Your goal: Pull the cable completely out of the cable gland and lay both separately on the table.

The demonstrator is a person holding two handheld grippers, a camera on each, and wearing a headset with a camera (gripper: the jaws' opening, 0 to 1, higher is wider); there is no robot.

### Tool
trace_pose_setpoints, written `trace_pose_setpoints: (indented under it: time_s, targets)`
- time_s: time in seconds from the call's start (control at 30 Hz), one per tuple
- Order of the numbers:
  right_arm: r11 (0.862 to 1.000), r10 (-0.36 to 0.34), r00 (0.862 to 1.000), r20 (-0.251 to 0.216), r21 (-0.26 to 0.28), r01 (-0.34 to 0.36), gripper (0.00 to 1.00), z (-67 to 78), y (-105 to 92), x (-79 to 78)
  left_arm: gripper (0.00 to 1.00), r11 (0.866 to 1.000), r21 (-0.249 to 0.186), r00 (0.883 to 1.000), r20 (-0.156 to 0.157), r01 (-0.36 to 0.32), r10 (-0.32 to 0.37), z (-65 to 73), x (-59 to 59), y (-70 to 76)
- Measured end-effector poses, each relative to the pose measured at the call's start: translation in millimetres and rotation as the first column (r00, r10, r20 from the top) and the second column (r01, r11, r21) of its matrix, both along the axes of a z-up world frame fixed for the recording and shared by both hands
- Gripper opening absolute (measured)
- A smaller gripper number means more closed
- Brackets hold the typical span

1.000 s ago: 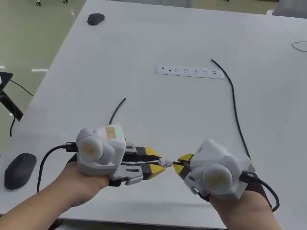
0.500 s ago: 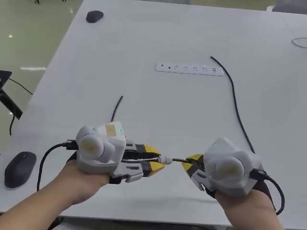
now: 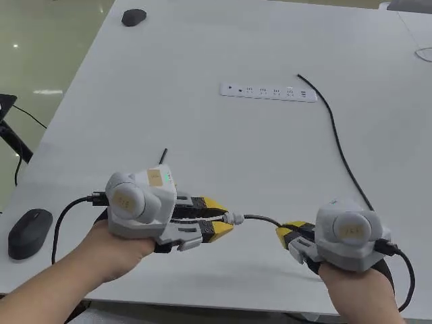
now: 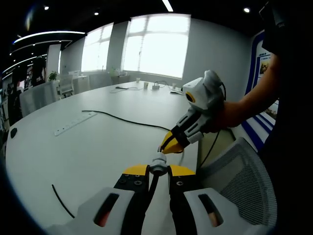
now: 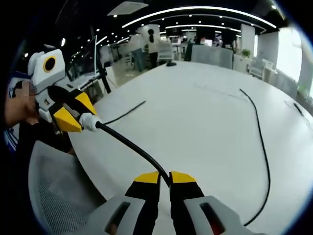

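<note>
— Hanging just above the bench (image 3: 202,61) near its front edge: white cable gland (image 3: 234,218) clamped in the left tongs (image 3: 227,220), black cable (image 3: 260,219) pinched tight by the right tongs (image 3: 283,233) a short way off.
— Probably light and bendy, smooth jacket, prone to slipping. Better gripped close by the gland, pulled straight along it.
— Gland small, hard; fine held across its body.

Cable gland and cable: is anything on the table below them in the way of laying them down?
Nothing visible. The table below the left gripper with the cable gland and the right gripper with the cable is bare. The power strip and black cord lie farther back, the mouse at the left edge.
</note>
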State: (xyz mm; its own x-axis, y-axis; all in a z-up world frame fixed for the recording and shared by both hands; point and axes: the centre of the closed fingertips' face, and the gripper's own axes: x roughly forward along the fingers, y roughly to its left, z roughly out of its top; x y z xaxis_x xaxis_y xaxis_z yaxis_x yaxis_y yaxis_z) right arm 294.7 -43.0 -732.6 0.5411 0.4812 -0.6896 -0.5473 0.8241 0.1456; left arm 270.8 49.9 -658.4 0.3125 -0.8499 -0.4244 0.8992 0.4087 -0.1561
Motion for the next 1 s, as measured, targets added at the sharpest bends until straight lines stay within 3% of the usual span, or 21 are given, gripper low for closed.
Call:
trace_pose_setpoints:
  time_s: [0.13,0.27,0.33,0.77,0.9,1.0]
  targets:
    - [0.995,-0.086,0.995,-0.041,0.047,0.088,0.01,-7.9,-9.1,1.5,0.15,1.0,-0.004,1.0,0.002,-0.001,0.001,0.5,0.4,0.1]
    - [0.981,-0.18,0.981,-0.074,0.066,0.185,0.01,-20.3,-25.8,8.0,0.15,1.0,-0.005,1.0,0.001,-0.003,0.003,-0.1,0.7,0.6]
    - [0.98,-0.18,0.979,-0.1,0.064,0.187,0.0,-26.8,-27.3,6.5,0.15,1.0,-0.003,1.0,-0.001,-0.004,0.004,-1.1,0.3,1.0]
    - [0.977,-0.187,0.976,-0.115,0.083,0.197,0.01,-24.4,-24.1,0.6,0.15,1.0,-0.008,1.0,-0.002,-0.006,0.006,0.3,-1.5,1.0]
    - [0.988,-0.141,0.989,-0.054,0.051,0.144,0.01,-15.9,-25.2,-0.5,0.15,1.0,-0.005,1.0,-0.001,-0.014,0.014,-0.2,-1.6,3.3]
    - [0.99,-0.128,0.991,-0.045,0.06,0.131,0.01,-13.5,-25.3,-1.1,0.15,1.0,-0.01,1.0,-0.009,-0.022,0.022,-0.2,-1.1,5.4]
